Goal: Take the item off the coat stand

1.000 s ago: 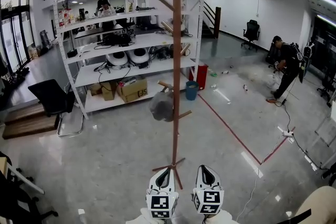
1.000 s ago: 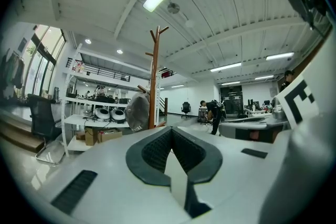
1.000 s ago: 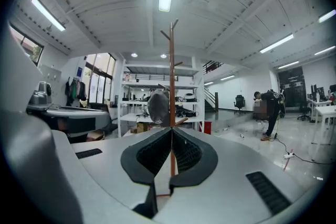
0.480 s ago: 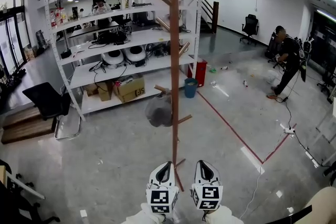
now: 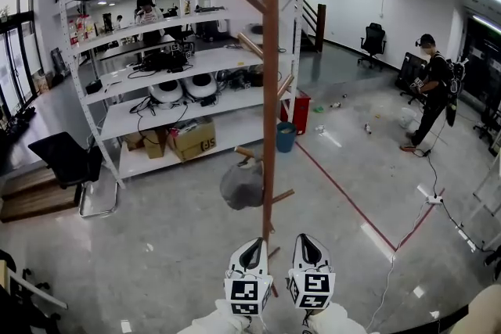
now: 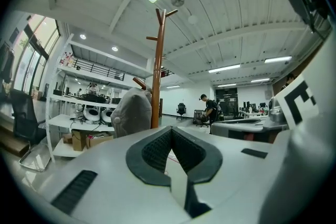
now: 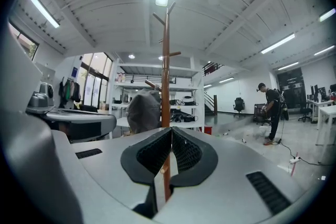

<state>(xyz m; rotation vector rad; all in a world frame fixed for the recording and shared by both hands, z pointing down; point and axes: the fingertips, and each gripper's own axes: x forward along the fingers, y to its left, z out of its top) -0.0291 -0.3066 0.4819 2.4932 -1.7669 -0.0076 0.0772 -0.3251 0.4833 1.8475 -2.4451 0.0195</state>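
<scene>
A tall brown wooden coat stand (image 5: 270,90) rises straight ahead of me. A grey cap-like item (image 5: 242,184) hangs from a low peg on its left side. My left gripper (image 5: 252,246) and right gripper (image 5: 304,241) are held side by side near the stand's foot, below the item and apart from it. Both are shut with nothing between the jaws. In the left gripper view the grey item (image 6: 131,110) hangs just left of the pole (image 6: 156,71), beyond the left gripper (image 6: 171,131). In the right gripper view the item (image 7: 144,110) and pole (image 7: 166,71) stand behind the right gripper (image 7: 171,131).
A white shelving rack (image 5: 168,102) with boxes and gear stands behind the stand. A black chair (image 5: 69,160) is at the left. A blue bin (image 5: 285,137) and a red bin (image 5: 301,113) sit by the rack. A person (image 5: 430,90) stands far right. Red floor tape (image 5: 344,195) and cables (image 5: 427,203) cross the floor.
The stand and the grey item have come closer and shifted slightly right in the head view. Both grippers stay shut low in front of me.
</scene>
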